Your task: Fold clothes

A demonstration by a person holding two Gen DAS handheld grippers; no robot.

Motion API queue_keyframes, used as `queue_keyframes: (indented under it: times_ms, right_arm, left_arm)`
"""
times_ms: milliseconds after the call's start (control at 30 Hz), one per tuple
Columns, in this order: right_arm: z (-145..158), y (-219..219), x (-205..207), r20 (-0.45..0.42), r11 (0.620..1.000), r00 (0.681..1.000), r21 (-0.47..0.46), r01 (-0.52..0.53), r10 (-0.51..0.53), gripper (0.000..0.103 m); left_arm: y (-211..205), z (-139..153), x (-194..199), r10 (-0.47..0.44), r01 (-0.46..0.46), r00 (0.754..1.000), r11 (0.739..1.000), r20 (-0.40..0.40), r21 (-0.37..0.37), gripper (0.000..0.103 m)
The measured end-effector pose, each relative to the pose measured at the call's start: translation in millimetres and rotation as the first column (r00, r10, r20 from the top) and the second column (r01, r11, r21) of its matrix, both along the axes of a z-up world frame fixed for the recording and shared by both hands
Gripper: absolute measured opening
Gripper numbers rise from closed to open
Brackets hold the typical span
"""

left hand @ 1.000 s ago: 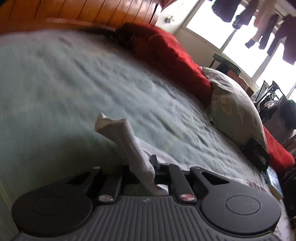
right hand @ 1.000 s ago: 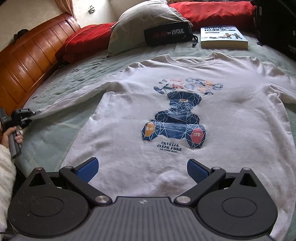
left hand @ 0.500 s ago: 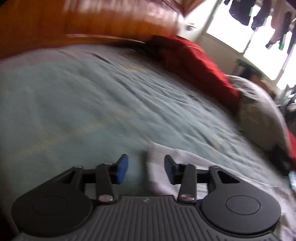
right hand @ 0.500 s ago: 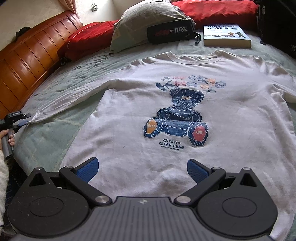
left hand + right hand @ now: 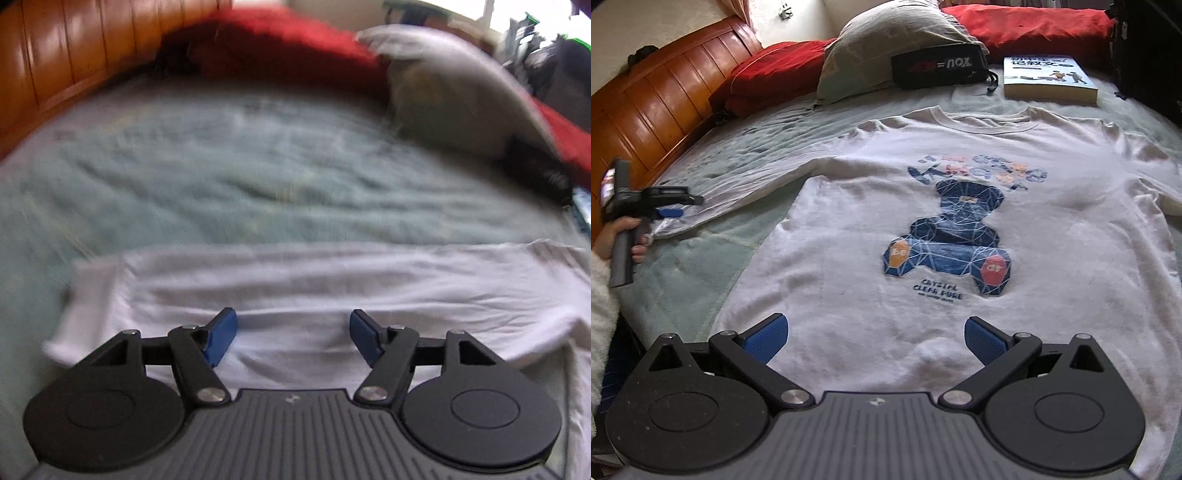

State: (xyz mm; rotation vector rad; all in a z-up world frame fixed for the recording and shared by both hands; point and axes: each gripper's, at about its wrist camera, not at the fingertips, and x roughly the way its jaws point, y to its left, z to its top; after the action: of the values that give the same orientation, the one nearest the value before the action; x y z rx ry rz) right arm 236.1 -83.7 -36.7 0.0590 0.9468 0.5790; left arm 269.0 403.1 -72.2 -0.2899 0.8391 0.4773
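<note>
On the green bedspread (image 5: 701, 266) lies a white sweatshirt (image 5: 849, 229) printed "CRYSTAL CLEAR PURE", smaller lettering unreadable, beneath the empty, spread right gripper (image 5: 876, 338) and opening, empty left gripper (image 5: 293, 334).

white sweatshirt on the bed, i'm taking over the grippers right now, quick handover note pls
Left gripper: jaws opening, nothing pinched; it hovers over the long left sleeve near its cuff.
Right gripper: open, empty, above the hem.
White sweatshirt: spread face up on the green bedspread, print showing, collar toward the pillow, book and black pouch.
Done: body laid flat, left sleeve stretched out sideways.
Left: every fold. A sensible start is probably bringing that sleeve across the body.
</note>
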Motion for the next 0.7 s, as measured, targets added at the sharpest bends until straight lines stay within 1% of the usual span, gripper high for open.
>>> queue_keyframes:
  times_ms: [33, 67, 100, 200, 300, 333, 433, 500, 600, 667, 700]
  right_arm:
    - [-1.1, -1.2, 1.9, -0.002, 1.0, 1.0, -0.004, 0.004, -0.004, 0.103]
    - [-2.5, -2.4, 3.9, -0.005, 1.0, 1.0, -0.006, 0.009, -0.009, 0.103]
    - [-4.2, -3.8, 5.9, -0.008, 1.0, 1.0, -0.007, 0.016, -0.016, 0.103]
    - [-10.4, -7.2, 12.2, -0.03, 0.999, 0.999, -0.005, 0.042, -0.043, 0.103]
    - [-12.8, -10.1, 12.5, -0.039, 0.999, 0.998, 0.002, 0.043, -0.042, 0.103]
    - [-12.7, -10.8, 11.9, -0.038, 0.999, 0.998, 0.003, 0.041, -0.041, 0.103]
    - [-12.2, -11.7, 10.7, -0.037, 0.999, 0.999, 0.016, 0.035, -0.034, 0.103]
    - [-12.3, -10.7, 9.6, -0.037, 0.999, 0.999, 0.021, 0.026, -0.026, 0.103]
    - [-11.9, -10.4, 6.1, -0.029, 1.0, 0.999, 0.013, 0.016, -0.016, 0.103]
    - [-9.7, -13.5, 3.8, -0.019, 1.0, 1.0, 0.01, 0.019, -0.019, 0.103]
    - [-8.3, -15.6, 2.7, -0.013, 1.0, 1.0, 0.009, 0.022, -0.022, 0.103]
  left_arm:
    - [-0.6, -4.0, 3.4, 0.011, -0.011, 1.0, 1.0, 0.01, 0.03, 0.074]
    - [0.2, -7.0, 6.9, 0.025, -0.026, 0.999, 0.998, 0.021, 0.05, 0.08]
    - [4.4, -7.7, 10.4, 0.049, -0.05, 0.998, 0.997, 0.03, 0.051, 0.081]
    - [18.9, -7.7, 21.0, 0.111, -0.112, 0.993, 0.993, 0.045, 0.032, 0.083]
    - [21.6, 0.3, 26.3, 0.127, -0.128, 0.992, 0.991, 0.029, 0.028, 0.08]
    - [16.8, 4.3, 21.2, 0.116, -0.118, 0.993, 0.992, 0.035, 0.042, 0.08]
    - [-1.5, 10.5, -2.2, 0.037, -0.047, 0.994, 0.994, 0.099, 0.095, 0.082]
    - [-5.9, 4.0, -15.4, -0.008, -0.002, 0.996, 0.995, 0.091, 0.103, 0.082]
    - [-0.9, -15.7, -36.1, -0.007, 0.002, 0.999, 0.996, 0.045, 0.093, 0.082]
    - [-2.2, -15.8, -45.7, -0.024, 0.018, 0.998, 0.992, 0.049, 0.123, 0.083]
    - [-4.2, -12.4, -45.8, -0.014, 0.01, 1.0, 0.99, 0.027, 0.14, 0.083]
